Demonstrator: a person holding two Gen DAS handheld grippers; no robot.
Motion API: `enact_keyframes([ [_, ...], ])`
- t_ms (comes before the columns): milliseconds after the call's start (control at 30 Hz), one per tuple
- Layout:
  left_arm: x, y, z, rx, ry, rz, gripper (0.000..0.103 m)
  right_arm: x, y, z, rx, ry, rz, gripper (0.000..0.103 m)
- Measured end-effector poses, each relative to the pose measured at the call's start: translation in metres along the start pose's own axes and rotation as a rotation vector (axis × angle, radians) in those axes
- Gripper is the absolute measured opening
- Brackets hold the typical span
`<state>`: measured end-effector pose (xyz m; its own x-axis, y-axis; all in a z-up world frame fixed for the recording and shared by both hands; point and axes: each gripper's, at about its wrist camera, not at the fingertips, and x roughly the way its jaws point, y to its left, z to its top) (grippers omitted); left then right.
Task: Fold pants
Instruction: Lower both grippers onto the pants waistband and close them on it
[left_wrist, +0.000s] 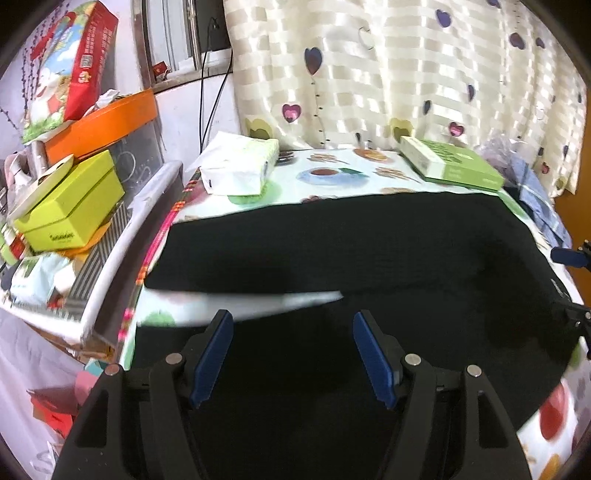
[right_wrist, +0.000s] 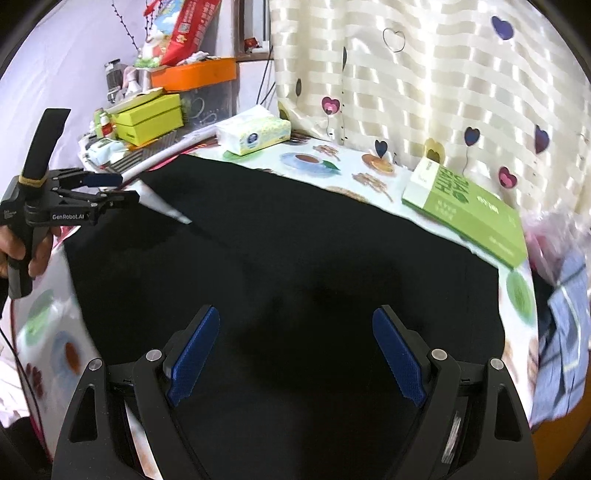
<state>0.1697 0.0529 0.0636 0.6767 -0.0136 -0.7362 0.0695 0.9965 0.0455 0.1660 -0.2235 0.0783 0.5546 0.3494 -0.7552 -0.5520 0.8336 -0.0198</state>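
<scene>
Black pants (left_wrist: 351, 251) lie spread flat across the patterned tablecloth (left_wrist: 332, 173), with the two legs split on the left side and a wedge of cloth showing between them. They also show in the right wrist view (right_wrist: 295, 258). My left gripper (left_wrist: 291, 325) is open and empty, just above the near leg. It also shows in the right wrist view (right_wrist: 125, 188) at the pants' left end. My right gripper (right_wrist: 295, 325) is open and empty above the pants' near edge. Its fingertips (left_wrist: 569, 256) show at the right edge of the left wrist view.
A tissue pack (left_wrist: 240, 166) and a green box (left_wrist: 450, 162) lie at the back of the table. Stacked boxes (left_wrist: 70, 206) crowd the shelf on the left. A blue checked cloth (right_wrist: 565, 332) hangs at the right end. A curtain (left_wrist: 406, 74) hangs behind.
</scene>
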Motion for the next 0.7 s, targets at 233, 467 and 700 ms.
enact_keyframes([
  [233,0.053,0.023,0.044,0.029,0.029,0.022,0.07,0.049,-0.038,0.044,-0.004,0.041,0.014,0.085],
  [467,0.11,0.045,0.073,0.023,0.075,0.01,0.07,0.103,-0.071,0.074,0.0,0.091,0.014,0.085],
  [700,0.152,0.055,0.082,0.009,0.113,0.007,0.07,0.153,-0.096,0.087,0.022,0.143,0.011,0.085],
])
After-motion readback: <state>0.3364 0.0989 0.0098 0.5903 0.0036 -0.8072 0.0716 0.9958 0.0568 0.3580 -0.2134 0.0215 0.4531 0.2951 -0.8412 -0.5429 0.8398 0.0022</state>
